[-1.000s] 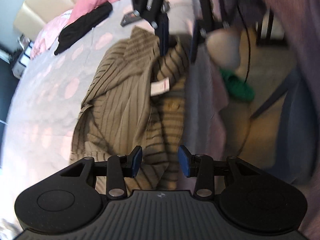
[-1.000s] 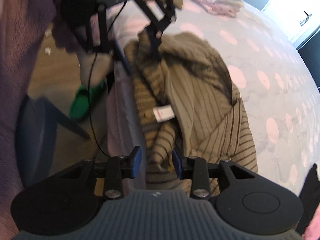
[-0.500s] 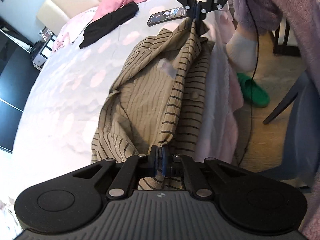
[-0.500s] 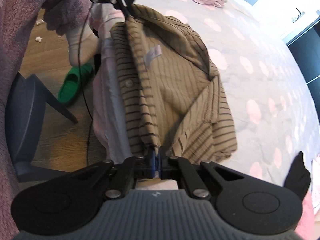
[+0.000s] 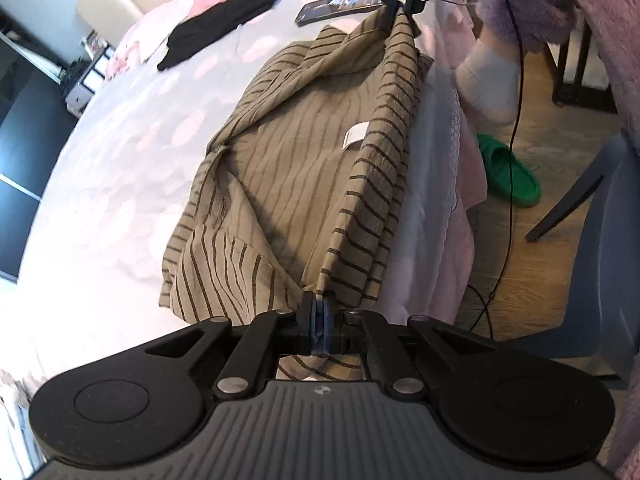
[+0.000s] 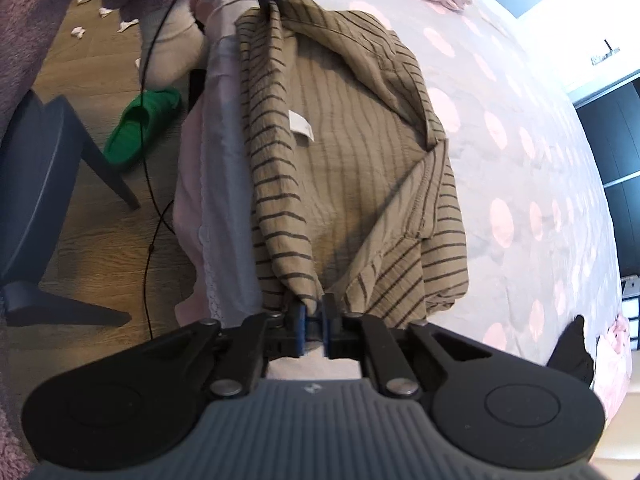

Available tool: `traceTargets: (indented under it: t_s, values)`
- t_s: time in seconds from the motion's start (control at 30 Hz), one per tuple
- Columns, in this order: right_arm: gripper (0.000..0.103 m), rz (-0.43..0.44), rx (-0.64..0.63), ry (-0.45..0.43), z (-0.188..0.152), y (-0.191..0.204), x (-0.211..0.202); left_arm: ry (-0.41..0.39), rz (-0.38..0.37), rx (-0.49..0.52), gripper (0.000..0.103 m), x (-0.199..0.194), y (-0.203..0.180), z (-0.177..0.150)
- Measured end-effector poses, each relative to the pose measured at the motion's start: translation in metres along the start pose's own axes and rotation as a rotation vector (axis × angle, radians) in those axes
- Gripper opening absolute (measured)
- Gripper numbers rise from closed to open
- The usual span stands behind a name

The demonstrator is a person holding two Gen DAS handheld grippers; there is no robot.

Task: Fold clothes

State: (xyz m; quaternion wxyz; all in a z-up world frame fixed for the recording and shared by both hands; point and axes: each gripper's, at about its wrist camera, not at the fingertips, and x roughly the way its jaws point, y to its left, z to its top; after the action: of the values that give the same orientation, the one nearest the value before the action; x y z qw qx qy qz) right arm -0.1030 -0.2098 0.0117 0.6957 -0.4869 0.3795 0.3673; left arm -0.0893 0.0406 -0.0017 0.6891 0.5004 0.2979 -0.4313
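Both jaws pinch the striped shirt (image 5: 304,168) (phone (image 5: 340,2), perhaps, beyond).

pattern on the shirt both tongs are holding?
Olive-tan shirt with thin dark stripes; clearest in the right wrist view.

No readable text anywhere. White label (image 5: 356,135) on striped shirt (image 5: 288,184) at 12 o'clock looks blank; small emblem (image 6: 312,389) on gripper housing, illegible.
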Motion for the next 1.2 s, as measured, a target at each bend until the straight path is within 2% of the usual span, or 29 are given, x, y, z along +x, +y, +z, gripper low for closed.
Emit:
traceTargets:
  t_s: [0.03, 0.07, 0.13, 0.23, 0.4, 0.47, 0.5, 0.53, 0.6, 0.7, 0.77, 0.83, 0.87, 0.97, 1.07, 1.13, 1.2]
  values:
    - [0.033, 0.009, 0.003, -0.009, 0.0, 0.0, -0.002, -0.005, -0.001, 0.011, 0.015, 0.0, -0.002, 0.0]
    - [0.041, 0.026, 0.01, -0.027, 0.0, -0.001, -0.005, -0.009, -0.002, 0.021, 0.021, -0.001, -0.004, 0.0]
    - [0.041, 0.048, 0.008, -0.059, 0.002, 0.001, -0.009, -0.028, 0.008, 0.053, 0.041, -0.004, -0.009, 0.001]
    - [0.041, 0.036, -0.02, -0.081, 0.01, 0.009, -0.007, -0.07, 0.041, 0.125, 0.046, -0.008, -0.02, 0.005]
    - [0.041, 0.033, -0.07, -0.063, 0.017, 0.021, 0.012, -0.047, 0.071, 0.283, 0.046, 0.005, -0.041, 0.007]
    - [0.039, 0.03, -0.056, -0.056, 0.017, 0.02, 0.016, -0.044, 0.103, 0.322, 0.044, 0.01, -0.047, 0.005]
    - [0.039, 0.031, -0.04, -0.053, 0.017, 0.018, 0.017, -0.039, 0.107, 0.303, 0.039, 0.012, -0.045, 0.006]
    - [0.039, 0.036, -0.021, -0.051, 0.017, 0.016, 0.017, -0.035, 0.109, 0.283, 0.029, 0.014, -0.043, 0.008]
    - [0.036, 0.077, 0.039, -0.052, 0.014, 0.005, 0.018, -0.032, 0.064, 0.182, 0.025, 0.014, -0.029, 0.01]
    - [0.022, 0.135, 0.122, -0.053, 0.01, -0.009, 0.019, -0.038, 0.002, 0.064, 0.013, 0.012, -0.009, 0.011]
    - [0.012, 0.148, 0.169, -0.054, 0.009, -0.017, 0.022, -0.036, -0.031, 0.009, 0.009, 0.012, 0.002, 0.012]
    - [0.008, 0.145, 0.208, -0.057, 0.01, -0.023, 0.024, -0.031, -0.047, -0.037, 0.005, 0.013, 0.01, 0.013]
    - [0.006, 0.125, 0.219, -0.059, 0.011, -0.026, 0.025, -0.032, -0.036, -0.045, 0.004, 0.013, 0.013, 0.013]
    - [0.005, 0.023, 0.227, -0.07, 0.015, -0.028, 0.023, -0.05, 0.07, -0.017, 0.002, 0.011, 0.012, 0.014]
    - [0.005, -0.133, 0.195, -0.095, 0.019, -0.024, 0.017, -0.106, 0.23, 0.033, 0.002, 0.001, 0.007, 0.014]
    - [0.005, -0.203, 0.152, -0.101, 0.021, -0.015, 0.015, -0.131, 0.29, 0.078, 0.002, -0.006, 0.001, 0.012]
    - [0.005, -0.24, 0.1, -0.095, 0.022, -0.004, 0.017, -0.119, 0.255, 0.115, 0.002, -0.003, -0.007, 0.008]
